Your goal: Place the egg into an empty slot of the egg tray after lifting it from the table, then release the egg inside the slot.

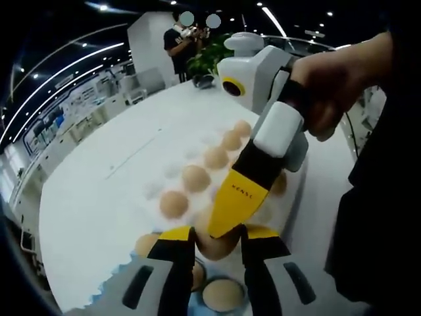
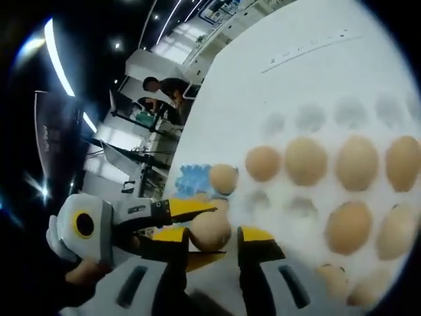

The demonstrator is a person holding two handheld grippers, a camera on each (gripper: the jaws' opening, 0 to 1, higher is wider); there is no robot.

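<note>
Egg (image 2: 209,230) held between right gripper (image 2: 214,253) jaws, lifted, near egg tray (image 2: 289,197) edge; left gripper (image 1: 212,247) grip state unclear. Placing, release remain.

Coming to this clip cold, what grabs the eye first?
First, the egg caught between yellow-tipped jaws, low in the right gripper view, apparently held by the left tool that comes in from the left. Next, the white egg tray on the white table, with a row of brown eggs and several empty slots. In the left gripper view, a hand holds the right tool over the tray.
</note>
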